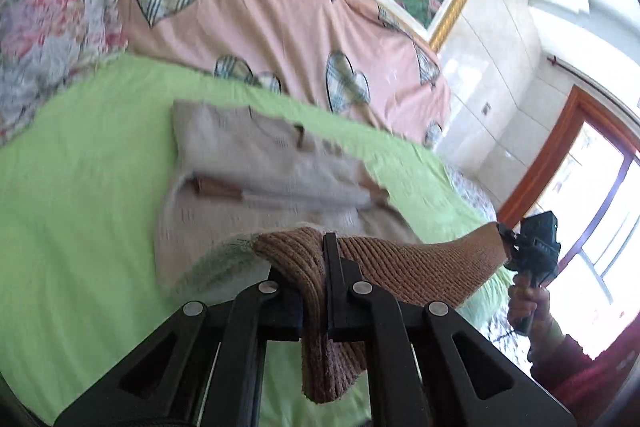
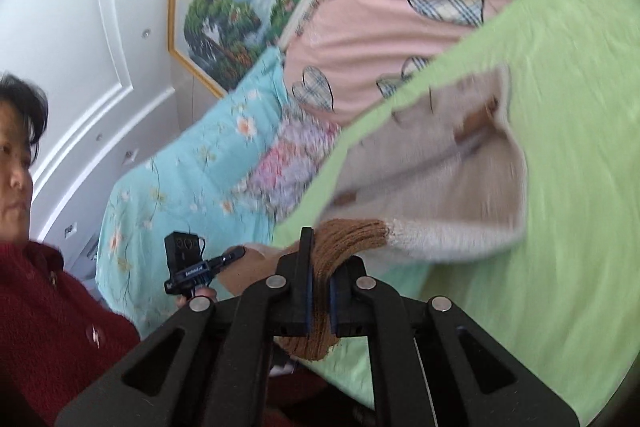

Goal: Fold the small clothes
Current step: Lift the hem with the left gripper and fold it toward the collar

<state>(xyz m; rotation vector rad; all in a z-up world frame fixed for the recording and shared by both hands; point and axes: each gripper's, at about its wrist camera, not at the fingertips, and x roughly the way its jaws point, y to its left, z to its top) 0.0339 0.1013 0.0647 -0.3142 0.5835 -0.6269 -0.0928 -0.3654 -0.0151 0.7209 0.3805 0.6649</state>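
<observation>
A small beige knit sweater (image 1: pixel 256 163) with a brown ribbed hem (image 1: pixel 404 263) lies on the green bedsheet (image 1: pixel 80 187); its sleeves are folded across the body. My left gripper (image 1: pixel 316 267) is shut on the left end of the brown hem and holds it lifted. My right gripper (image 2: pixel 320 267) is shut on the other end of the hem (image 2: pixel 352 235); it also shows in the left wrist view (image 1: pixel 532 247) at the far right. The hem is stretched between both grippers above the sweater body (image 2: pixel 452 163). The image is motion-blurred.
A pink quilt with plaid hearts (image 1: pixel 280 7) and a floral quilt (image 1: pixel 48 39) are piled behind the sweater. A blue floral quilt (image 2: pixel 192 155) lies to the side. The person in a red top (image 2: pixel 52 319) stands by the bed.
</observation>
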